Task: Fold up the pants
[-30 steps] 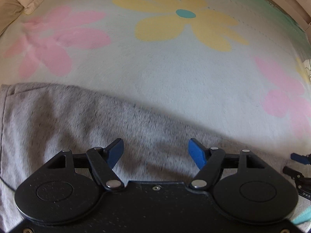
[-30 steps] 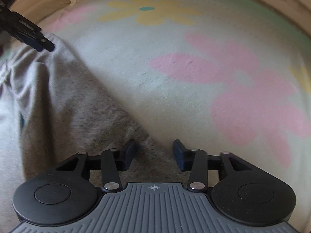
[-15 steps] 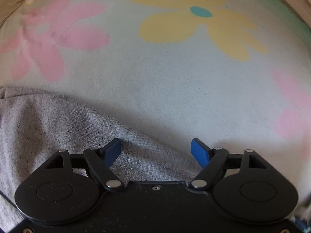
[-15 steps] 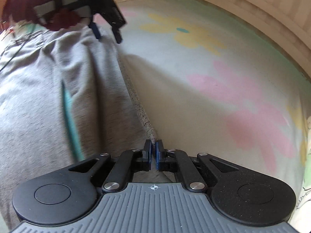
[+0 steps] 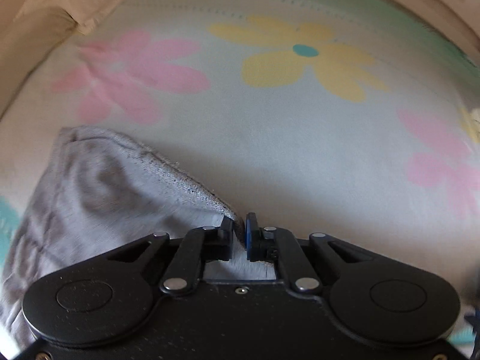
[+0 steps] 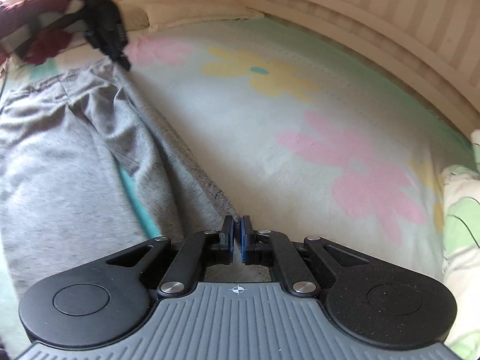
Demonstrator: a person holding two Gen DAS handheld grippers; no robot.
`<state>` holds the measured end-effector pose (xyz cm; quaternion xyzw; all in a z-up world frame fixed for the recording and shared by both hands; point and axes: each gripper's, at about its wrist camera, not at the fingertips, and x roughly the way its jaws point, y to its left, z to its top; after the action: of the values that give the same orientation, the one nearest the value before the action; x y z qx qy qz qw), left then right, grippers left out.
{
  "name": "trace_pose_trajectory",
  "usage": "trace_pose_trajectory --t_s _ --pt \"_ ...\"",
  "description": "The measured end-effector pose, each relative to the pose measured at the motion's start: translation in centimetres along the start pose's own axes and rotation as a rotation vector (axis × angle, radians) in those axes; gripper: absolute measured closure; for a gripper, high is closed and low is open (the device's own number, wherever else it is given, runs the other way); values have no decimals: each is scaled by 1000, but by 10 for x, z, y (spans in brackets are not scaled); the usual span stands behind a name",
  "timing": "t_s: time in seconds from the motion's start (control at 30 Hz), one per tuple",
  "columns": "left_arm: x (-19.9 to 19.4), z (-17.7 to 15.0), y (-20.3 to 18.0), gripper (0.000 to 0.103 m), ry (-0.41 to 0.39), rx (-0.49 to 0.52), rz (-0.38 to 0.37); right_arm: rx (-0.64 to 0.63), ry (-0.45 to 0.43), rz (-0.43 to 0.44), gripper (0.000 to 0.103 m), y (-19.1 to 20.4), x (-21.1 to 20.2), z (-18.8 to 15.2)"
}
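Flowered bedding (image 6: 270, 138) covers a bed that runs to a striped wall on the far side, with pale pillows (image 6: 186, 9) at the far left. Grey pants (image 6: 60, 156) lie spread on the left half of the bed, their long right edge raised off the cover in a taut line between the two tongs. The left tongs (image 5: 239, 230) have just been closing, and grey cloth is now pinched between their pads at the far end of that edge; half a second ago they stood wide with the hem only lying between them. The right tongs (image 6: 237, 231) sit almost fully together on the near end of the same edge, a grip already made half a second ago. With both ends held, the pants look ready to be carried over for a lengthwise fold. Compared with a second ago, the fabric has left the bed and more cover shows beneath it.
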<state>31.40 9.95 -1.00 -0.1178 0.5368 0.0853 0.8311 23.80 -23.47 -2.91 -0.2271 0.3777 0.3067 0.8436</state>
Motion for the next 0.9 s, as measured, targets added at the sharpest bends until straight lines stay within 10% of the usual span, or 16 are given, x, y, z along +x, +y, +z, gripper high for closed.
trace_pose_trajectory --t_s 0.23,0.5,0.9 --pt "-52 -69 24 93 -76 83 -19 10 51 -14 98 50 -22 -21" --pt "-46 -137 59 93 13 53 -54 -42 190 -22 98 91 -23 -43" --pt "-4 -159 66 93 66 109 -41 52 255 -60 96 96 -21 -42"
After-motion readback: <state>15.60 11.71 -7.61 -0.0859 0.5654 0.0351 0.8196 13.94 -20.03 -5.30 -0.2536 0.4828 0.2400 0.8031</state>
